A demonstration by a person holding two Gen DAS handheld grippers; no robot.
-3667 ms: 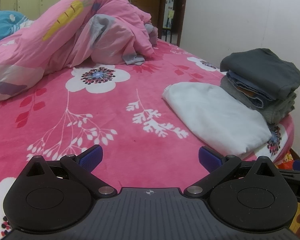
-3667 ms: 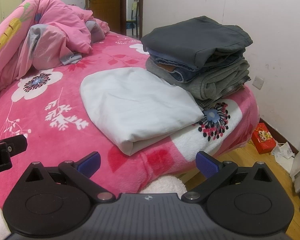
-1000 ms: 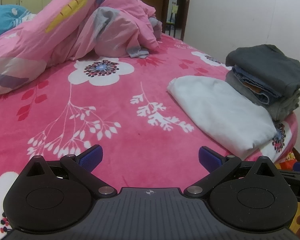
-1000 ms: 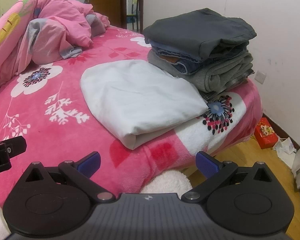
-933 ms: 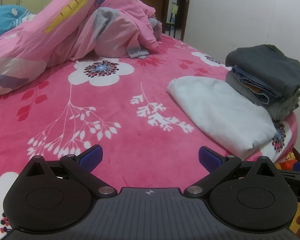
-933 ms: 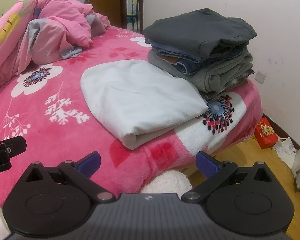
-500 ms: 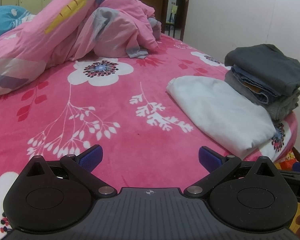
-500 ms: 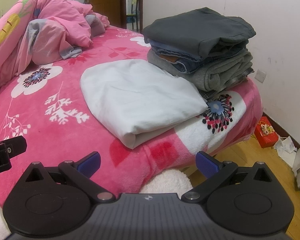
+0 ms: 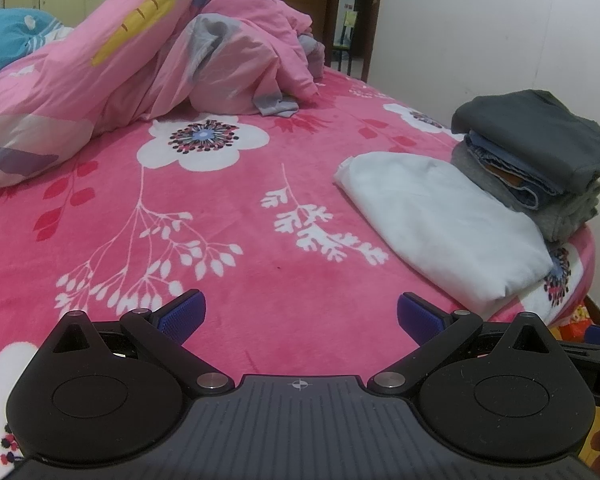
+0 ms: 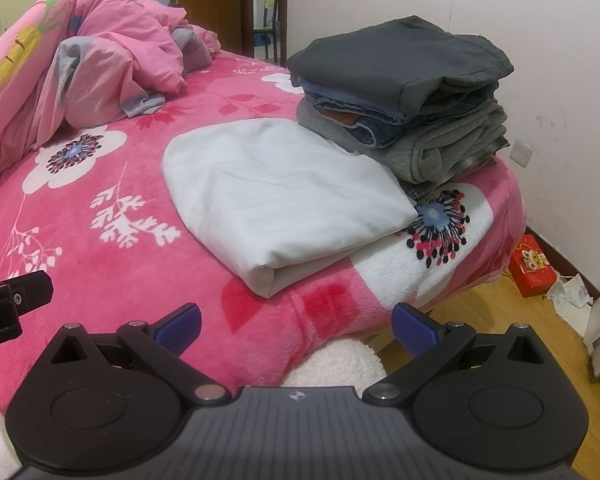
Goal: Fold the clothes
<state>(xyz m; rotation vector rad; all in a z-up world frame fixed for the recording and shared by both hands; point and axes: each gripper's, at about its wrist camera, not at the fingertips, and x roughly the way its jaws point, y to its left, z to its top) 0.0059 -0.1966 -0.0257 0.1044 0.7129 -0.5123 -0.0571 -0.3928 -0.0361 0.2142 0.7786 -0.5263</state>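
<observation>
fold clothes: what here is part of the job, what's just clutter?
Job: white garment, folded; clothes stack; left gripper and right gripper, both open and empty.

Clutter: pink duvet, blue pillow, red box, papers on the floor.

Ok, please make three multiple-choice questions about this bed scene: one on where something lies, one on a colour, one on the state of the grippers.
1. Where does the folded white cloth lie?
A. on top of the stack
B. on the blanket beside the stack
C. on the floor

2. What colour is the top garment of the stack of folded clothes?
A. dark grey
B. red
C. yellow

3. How are the left gripper and the right gripper?
A. both shut on cloth
B. one open, one shut
C. both open and empty

Answers: 1 B, it rests on the pink floral blanket next to the stack. 2 A, dark grey lies over the denim. 3 C, the blue pads stand wide apart and hold nothing.
</observation>
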